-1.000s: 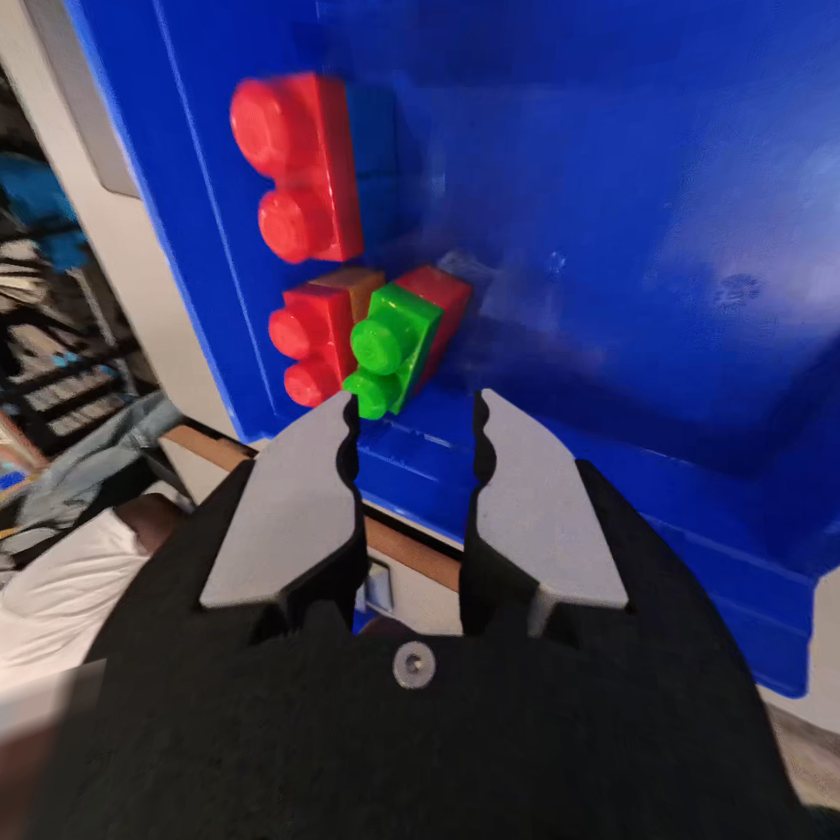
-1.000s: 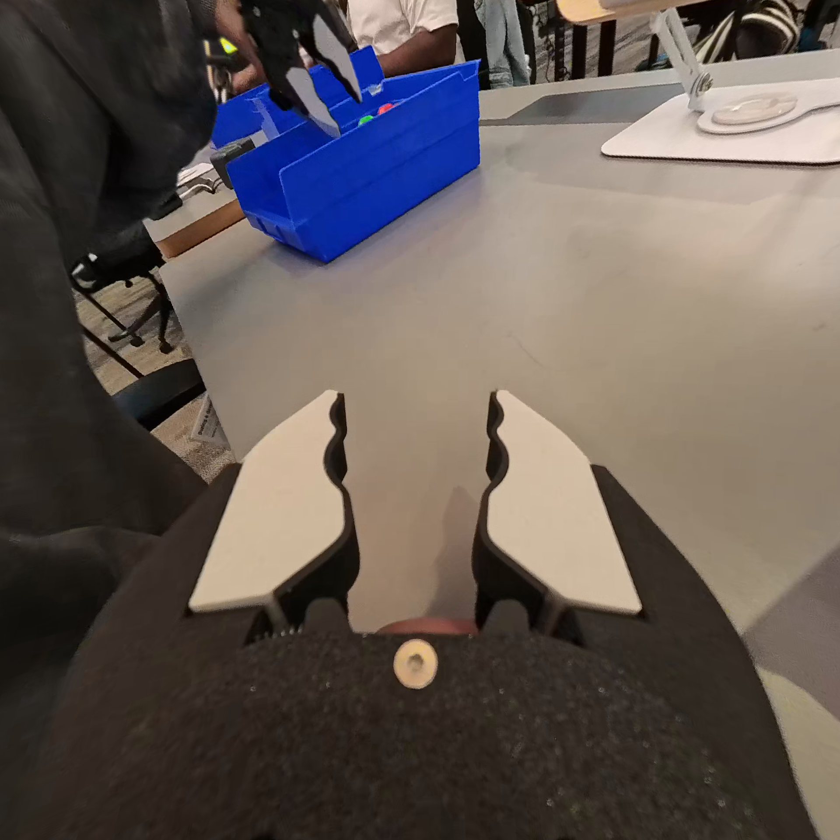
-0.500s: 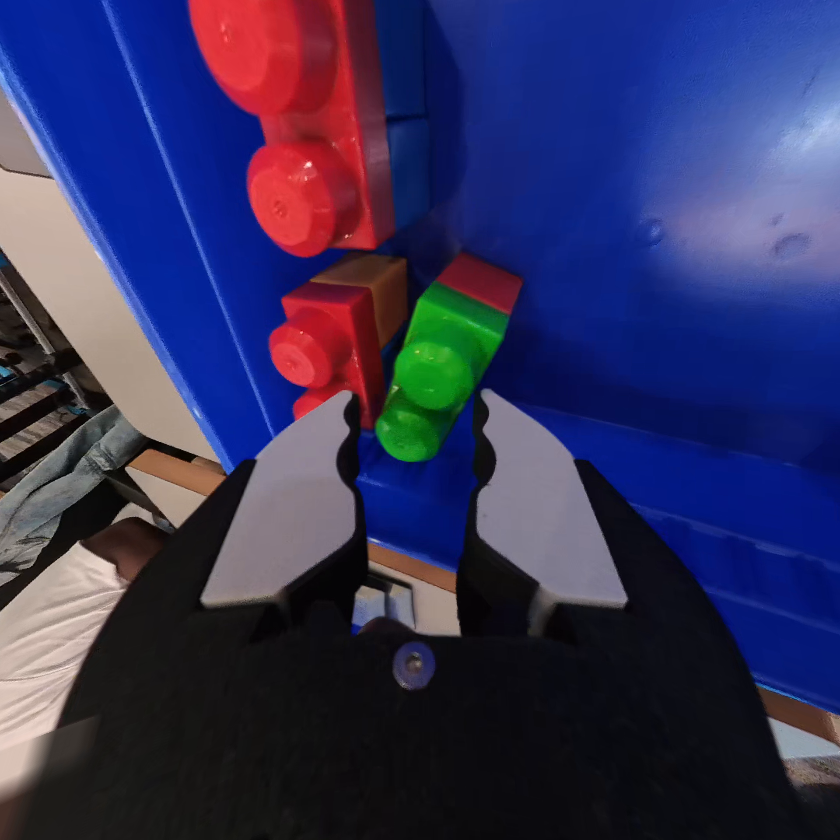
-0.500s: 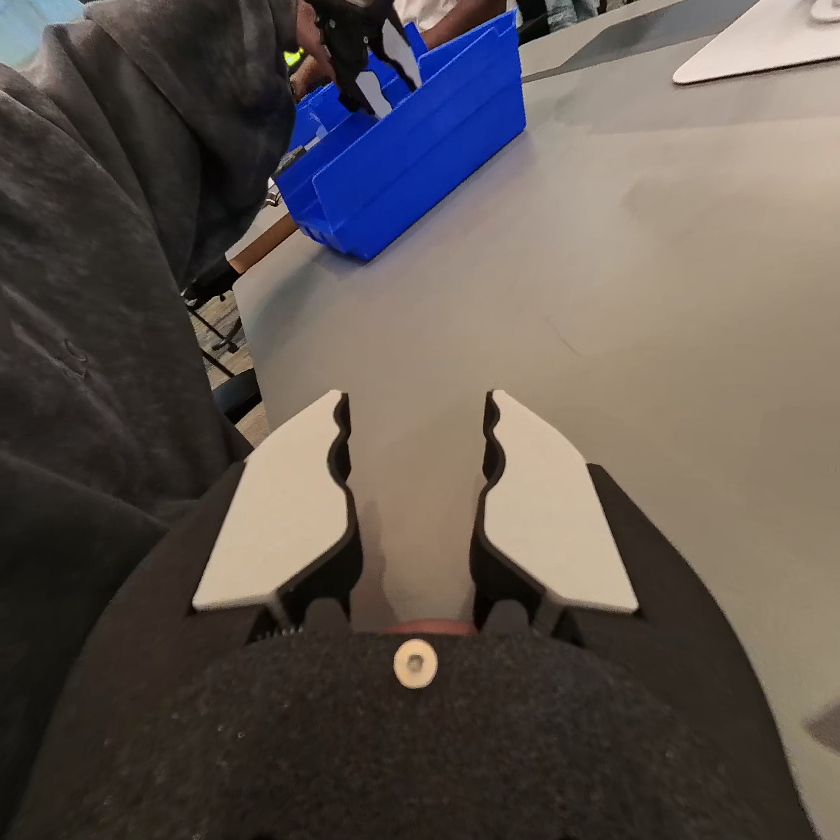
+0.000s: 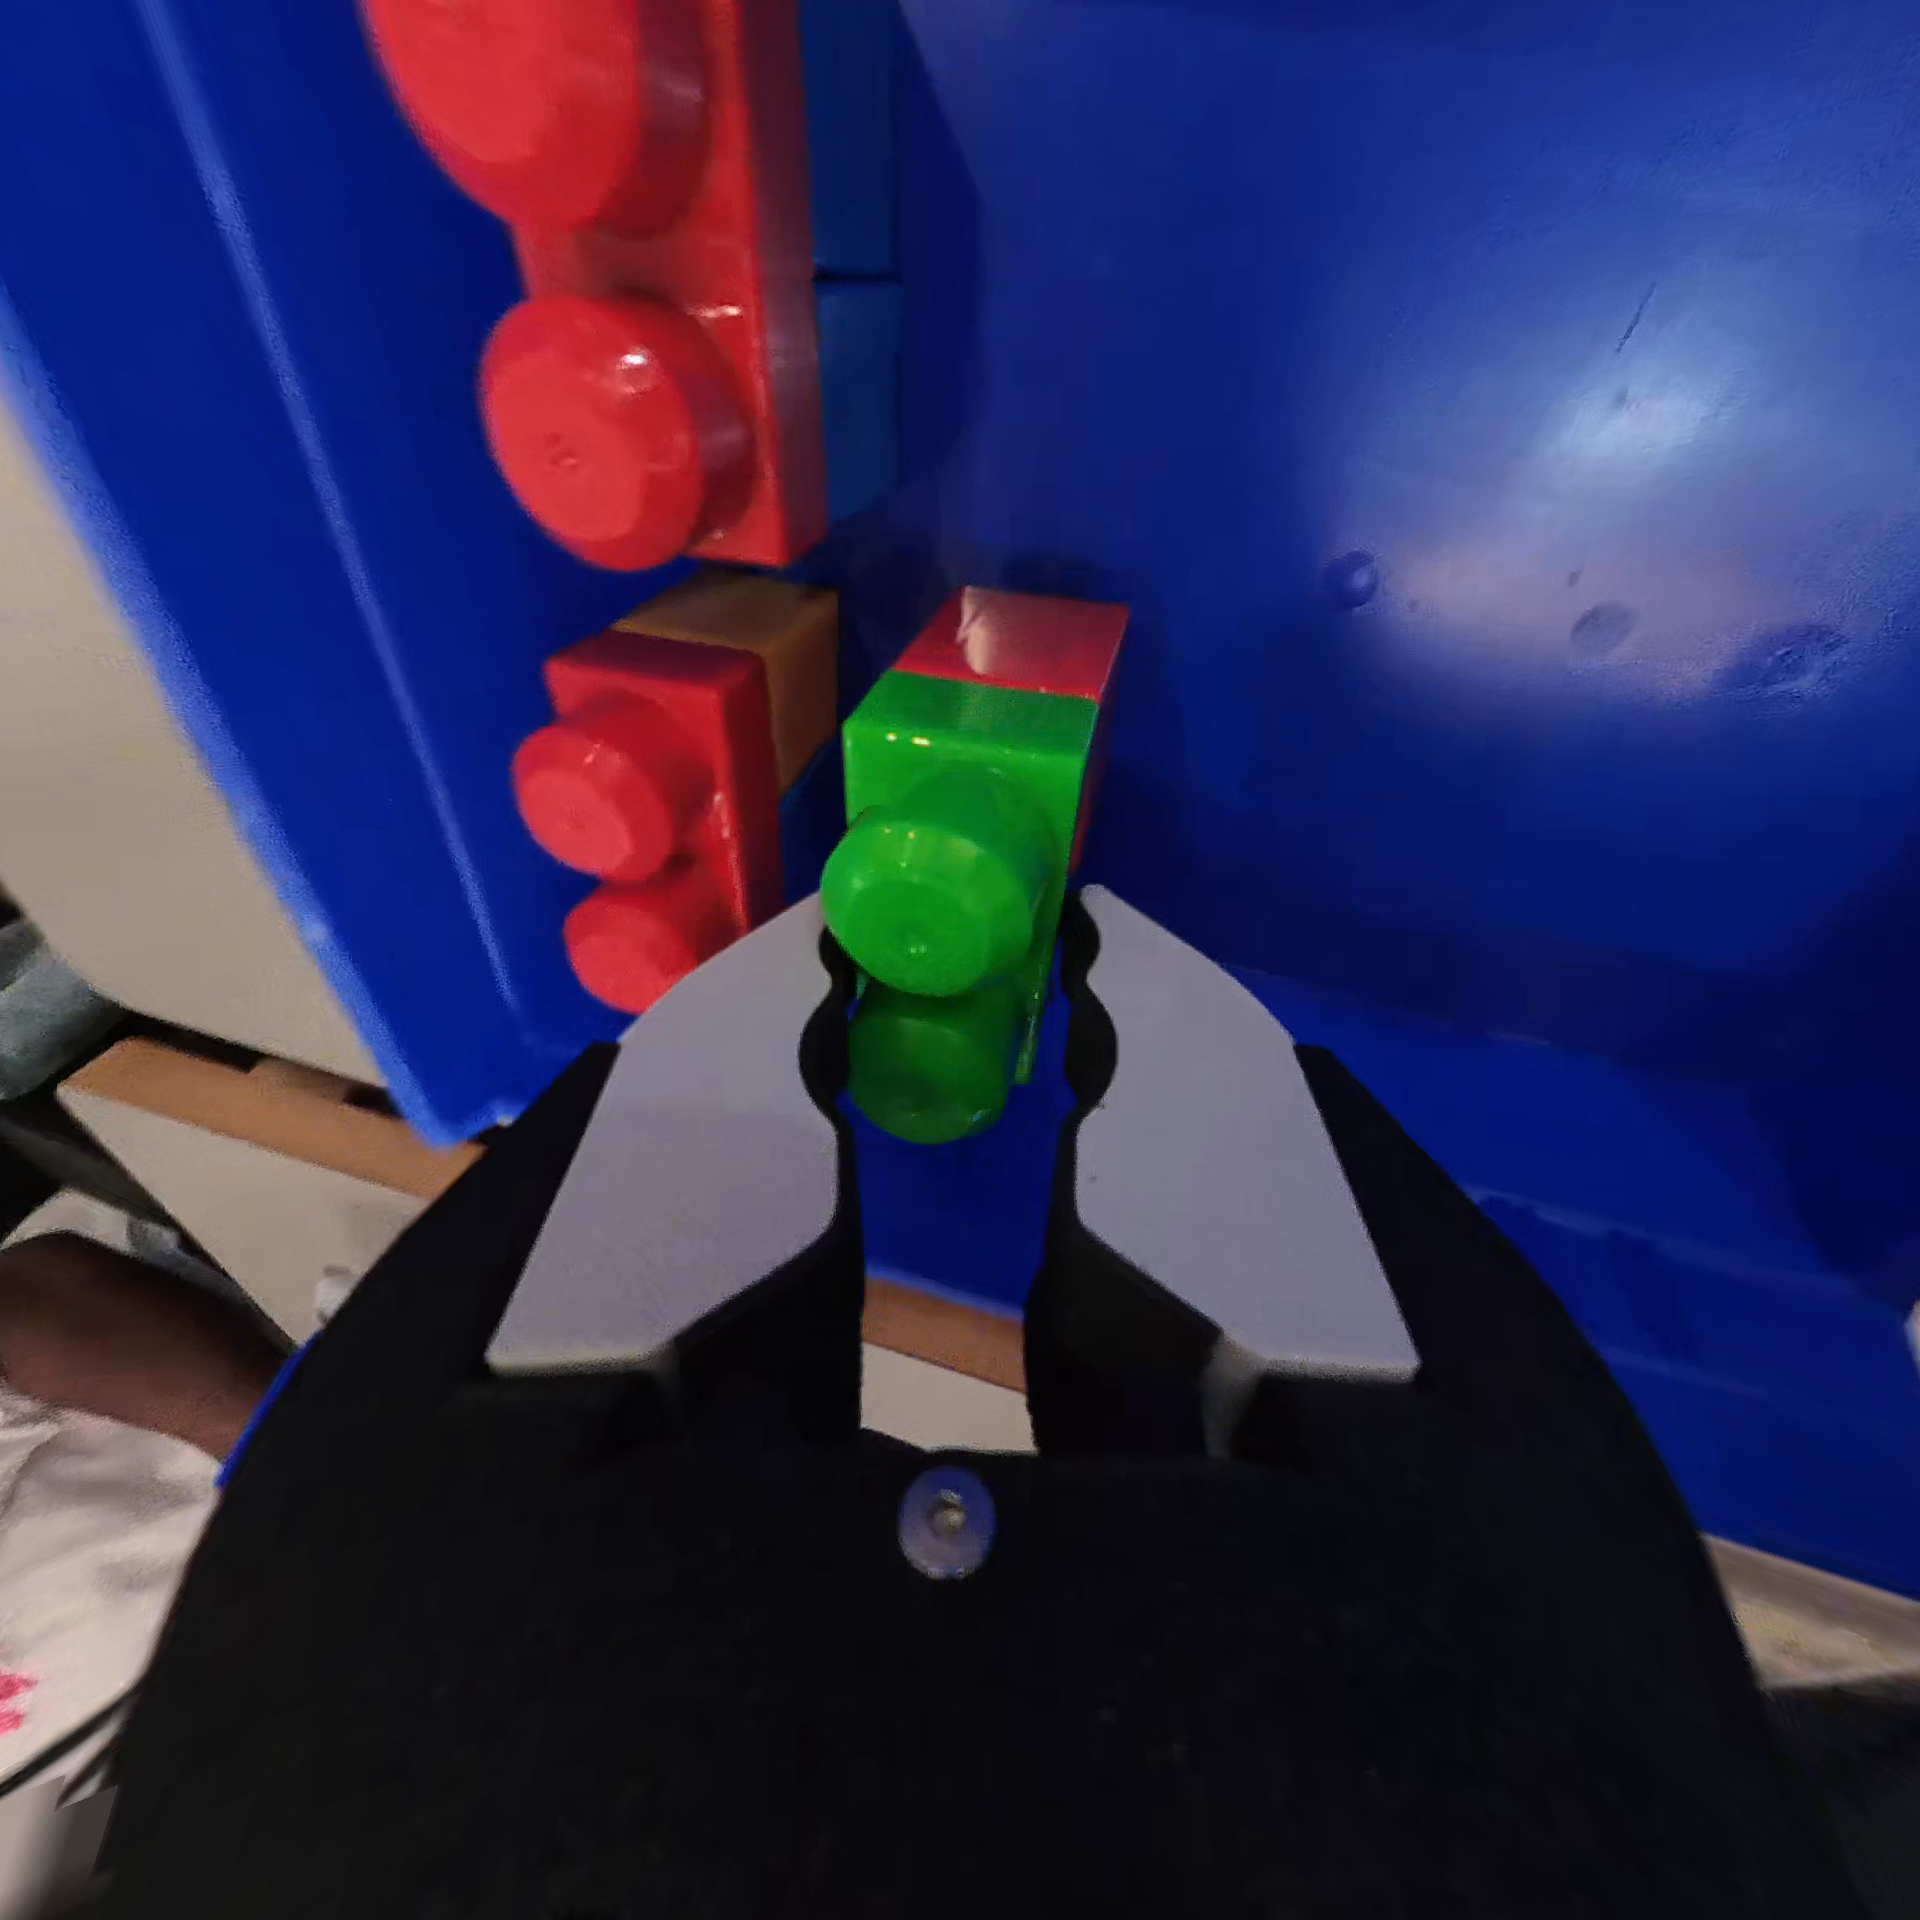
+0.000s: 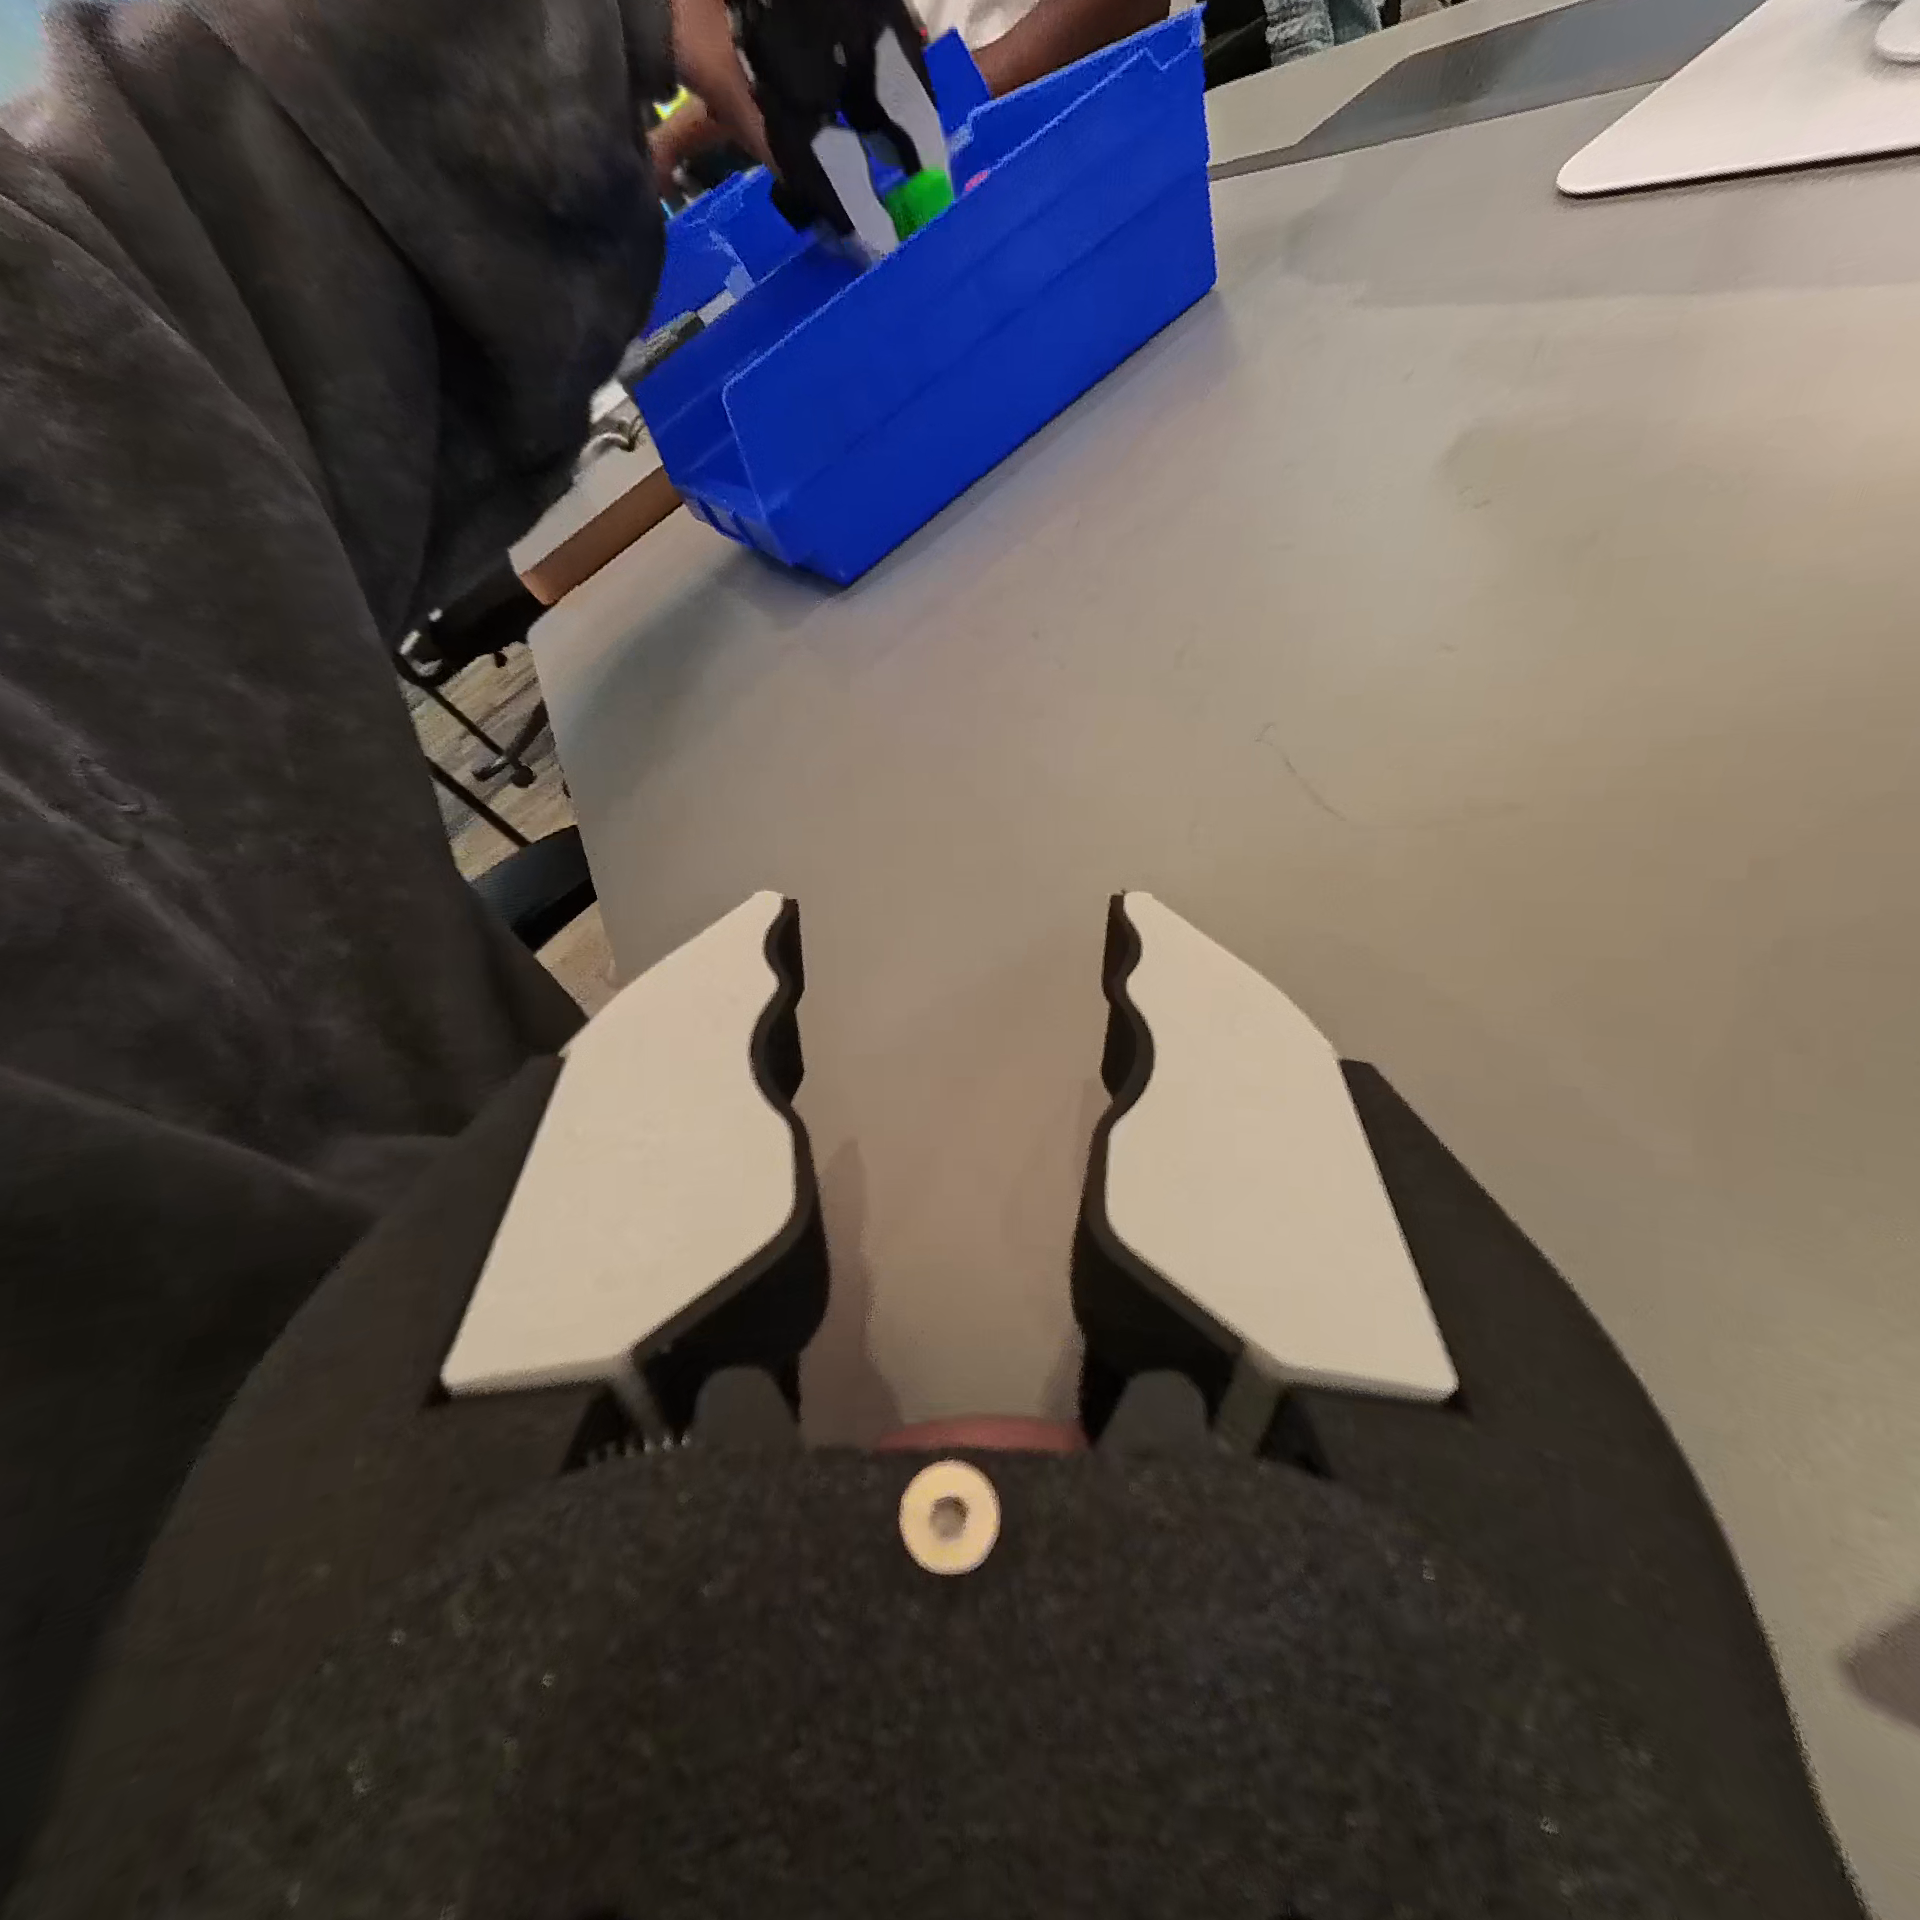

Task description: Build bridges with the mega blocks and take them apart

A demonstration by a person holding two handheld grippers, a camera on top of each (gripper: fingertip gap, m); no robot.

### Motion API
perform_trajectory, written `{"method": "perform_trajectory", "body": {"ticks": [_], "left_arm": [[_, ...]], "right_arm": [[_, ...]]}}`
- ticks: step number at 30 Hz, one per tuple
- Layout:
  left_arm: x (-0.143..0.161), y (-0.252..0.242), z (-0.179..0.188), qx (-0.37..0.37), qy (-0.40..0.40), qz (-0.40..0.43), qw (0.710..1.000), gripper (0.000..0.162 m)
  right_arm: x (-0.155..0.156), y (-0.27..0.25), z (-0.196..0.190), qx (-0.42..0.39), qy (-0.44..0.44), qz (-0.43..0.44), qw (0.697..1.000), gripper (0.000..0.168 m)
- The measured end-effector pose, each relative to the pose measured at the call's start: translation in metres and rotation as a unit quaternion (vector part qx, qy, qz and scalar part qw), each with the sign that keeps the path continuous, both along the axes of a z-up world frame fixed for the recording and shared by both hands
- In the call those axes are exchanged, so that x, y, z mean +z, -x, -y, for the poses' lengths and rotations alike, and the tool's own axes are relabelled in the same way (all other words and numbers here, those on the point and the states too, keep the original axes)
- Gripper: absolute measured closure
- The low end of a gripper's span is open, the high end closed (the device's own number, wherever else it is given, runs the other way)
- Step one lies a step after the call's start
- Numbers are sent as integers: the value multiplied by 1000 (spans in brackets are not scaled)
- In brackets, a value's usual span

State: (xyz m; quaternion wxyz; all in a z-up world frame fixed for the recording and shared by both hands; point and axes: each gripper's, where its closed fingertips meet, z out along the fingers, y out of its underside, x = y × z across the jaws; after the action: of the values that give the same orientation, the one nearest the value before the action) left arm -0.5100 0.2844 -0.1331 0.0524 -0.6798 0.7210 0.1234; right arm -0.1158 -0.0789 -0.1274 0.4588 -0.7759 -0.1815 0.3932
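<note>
A green two-stud block (image 5: 935,831) with a red block (image 5: 1013,644) stuck under it lies in the blue bin (image 5: 1455,520). My left gripper (image 5: 951,914) is in the bin, its fingers closed against both sides of the green block. Beside it are a large red block (image 5: 623,312) on a blue block (image 5: 852,312), and a smaller red block (image 5: 644,769) on a brown block (image 5: 769,644). In the right wrist view the left gripper (image 6: 873,177) holds the green block (image 6: 920,203) at the rim of the bin (image 6: 935,343). My right gripper (image 6: 951,904) is open and empty over the grey table (image 6: 1351,727).
The bin stands near the table's far left corner. A white flat stand base (image 6: 1745,125) lies at the far right. A person's dark grey sleeve (image 6: 208,520) fills the left of the right wrist view. A chair base and floor show beyond the table's left edge. One gripper's finger ends stand about 55 cm off the other's.
My left gripper moved down into the bin and its fingers closed on the green block, which has turned to line up with them. My right gripper drew back a little and stayed open.
</note>
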Motion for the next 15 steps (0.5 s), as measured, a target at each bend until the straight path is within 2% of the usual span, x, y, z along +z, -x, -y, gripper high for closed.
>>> {"method": "perform_trajectory", "body": {"ticks": [5,9,13,15], "left_arm": [[54,-26,24,106,-30,98,989,124],[92,-74,66,211,-18,194,958,124],[118,-143,123,283,51,287,914,125],[123,-185,154,294,105,329,891,124]], "right_arm": [[6,4,-9,11,-32,60,998,112],[14,11,-33,-3,-94,157,983,103],[21,28,-66,-26,-157,265,951,93],[23,41,-80,-27,-168,301,938,88]]}}
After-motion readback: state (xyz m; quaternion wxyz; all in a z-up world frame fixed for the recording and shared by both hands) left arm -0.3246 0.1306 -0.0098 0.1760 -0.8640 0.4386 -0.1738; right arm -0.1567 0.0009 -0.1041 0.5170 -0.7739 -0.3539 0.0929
